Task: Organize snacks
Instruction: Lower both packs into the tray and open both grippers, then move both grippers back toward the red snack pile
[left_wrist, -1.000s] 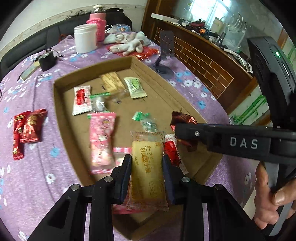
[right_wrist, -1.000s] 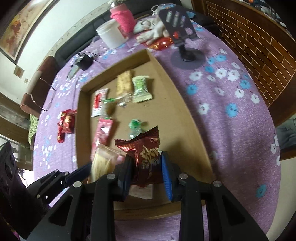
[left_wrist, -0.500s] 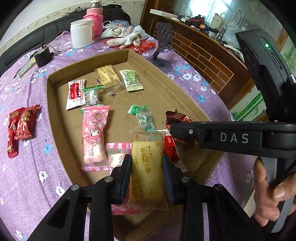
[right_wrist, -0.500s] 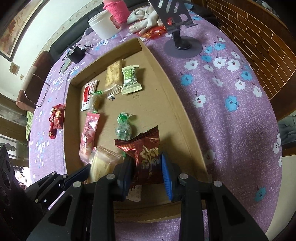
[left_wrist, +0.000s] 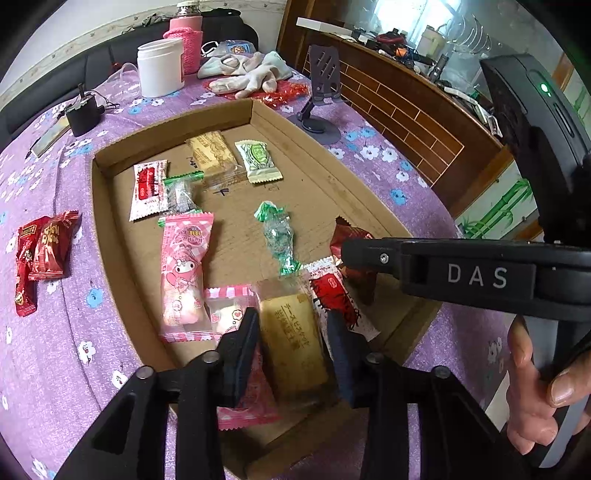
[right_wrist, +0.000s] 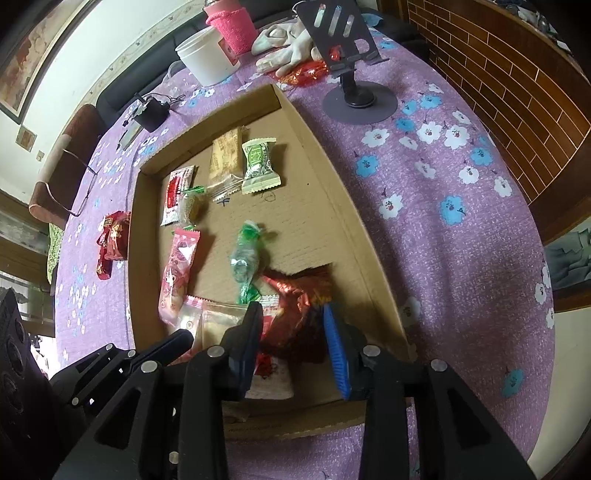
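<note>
A shallow cardboard tray (left_wrist: 110, 229) on the purple flowered cloth holds several snack packets. My left gripper (left_wrist: 291, 343) hangs over its near end with its jaws opening. A yellow biscuit packet (left_wrist: 291, 332) lies between the fingers on a pink packet, and the pads stand off it. My right gripper (right_wrist: 293, 343) is just to the right, its jaws also opening. A dark red foil packet (right_wrist: 299, 306) rests on the tray floor between its pads, loose. Two more red packets (left_wrist: 44, 251) lie on the cloth left of the tray (right_wrist: 351, 236).
A white jar (left_wrist: 160, 68), a pink sleeved bottle (left_wrist: 184, 44), pale gloves (left_wrist: 247, 74) and a black phone stand (left_wrist: 321, 99) stand beyond the tray. A black charger (left_wrist: 83, 114) lies at far left. A brick-patterned wooden counter runs along the right. A hand (left_wrist: 535, 398) grips the right handle.
Both pairs of jaws have widened. The yellow packet and the dark red packet, held upright before, now sit lower and flatter on the tray.
</note>
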